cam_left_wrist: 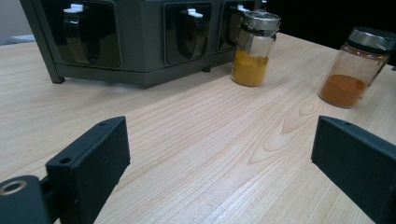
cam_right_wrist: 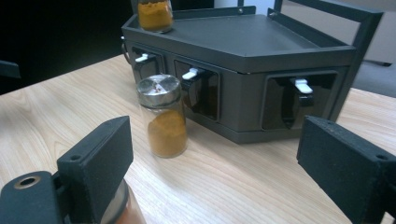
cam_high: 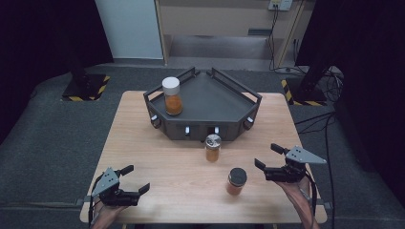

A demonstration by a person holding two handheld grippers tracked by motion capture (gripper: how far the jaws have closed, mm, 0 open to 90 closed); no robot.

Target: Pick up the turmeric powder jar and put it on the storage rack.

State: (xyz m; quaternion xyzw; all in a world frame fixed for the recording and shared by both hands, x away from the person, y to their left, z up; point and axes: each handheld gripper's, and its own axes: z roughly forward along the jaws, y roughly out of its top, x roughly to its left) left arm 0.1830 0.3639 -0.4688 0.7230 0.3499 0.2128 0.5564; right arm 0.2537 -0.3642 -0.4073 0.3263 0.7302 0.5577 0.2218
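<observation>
Currently I'm holding both the left tool (cam_high: 136,179) and right tool (cam_high: 267,157) wide over the bench (cam_high: 157,157), gripping nothing, two spice jars (cam_high: 212,147) between them.

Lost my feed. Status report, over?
Left gripper and right gripper open, empty. Two spice jars on the table, one on the rack. Nothing blocking.

Grey carpet (cam_high: 43,138) around table; yellow-black striped stand bases (cam_high: 86,88); wall socket (cam_high: 280,4).

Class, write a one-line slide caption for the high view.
Two open grippers hover over a wooden table holding three spice jars and a dark rack.
</observation>
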